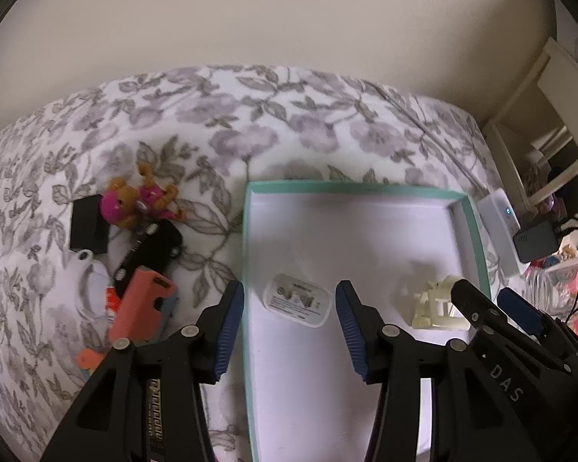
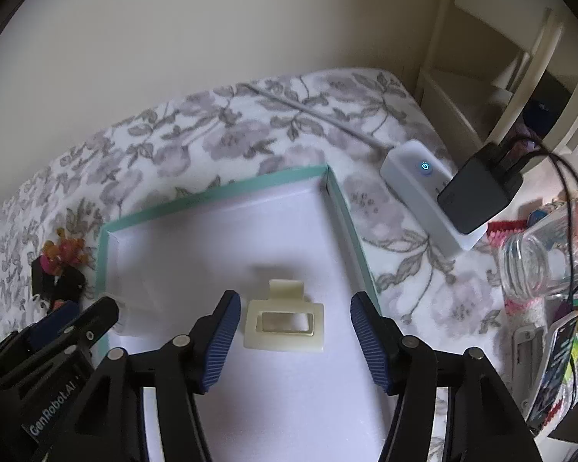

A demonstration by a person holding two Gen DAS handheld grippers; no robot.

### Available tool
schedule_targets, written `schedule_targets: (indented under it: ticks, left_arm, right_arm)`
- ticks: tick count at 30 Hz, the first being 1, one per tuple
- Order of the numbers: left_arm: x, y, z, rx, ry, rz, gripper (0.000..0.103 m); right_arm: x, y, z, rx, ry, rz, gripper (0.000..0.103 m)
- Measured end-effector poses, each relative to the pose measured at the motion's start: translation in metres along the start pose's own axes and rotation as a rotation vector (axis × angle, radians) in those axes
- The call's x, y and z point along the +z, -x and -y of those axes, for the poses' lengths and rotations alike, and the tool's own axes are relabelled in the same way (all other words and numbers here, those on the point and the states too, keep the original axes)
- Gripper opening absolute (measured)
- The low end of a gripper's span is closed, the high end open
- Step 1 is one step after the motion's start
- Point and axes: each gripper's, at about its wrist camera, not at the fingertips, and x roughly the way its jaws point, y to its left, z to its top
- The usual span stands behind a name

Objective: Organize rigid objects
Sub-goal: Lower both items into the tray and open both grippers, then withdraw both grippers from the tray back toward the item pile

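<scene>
Sorting underway: left tongs [image 1: 289, 331] and right tongs [image 2: 291, 340] gape wide, empty, over teal-rimmed box lid [image 1: 350, 186] on bed; charger plug [image 1: 297, 300], cream hair claw [image 2: 284, 325] already inside. Next likely: fetch clutter at nine o'clock, starting with coral case [image 1: 140, 306].

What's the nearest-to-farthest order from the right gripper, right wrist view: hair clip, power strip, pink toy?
1. Cream hair clip: in the tray, between the open right gripper's fingers.
2. White power strip: on the bedspread, beyond the tray, right.
3. Pink toy: outside the tray, far left.
</scene>
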Motion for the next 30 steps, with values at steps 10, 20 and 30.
schedule_targets:
  ticks: [10, 20, 30]
  left_arm:
    - [0.01, 0.025, -0.02, 0.012, 0.062, 0.072, 0.074]
    - [0.014, 0.031, -0.042, 0.018, 0.128, 0.122, 0.096]
    - [0.014, 0.037, -0.048, 0.045, 0.144, 0.185, 0.097]
  right_arm:
    - [0.007, 0.027, -0.007, 0.012, 0.018, 0.07, 0.078]
    - [0.007, 0.03, -0.008, 0.018, 0.016, 0.086, 0.087]
    - [0.006, 0.03, -0.008, 0.031, 0.01, 0.1, 0.103]
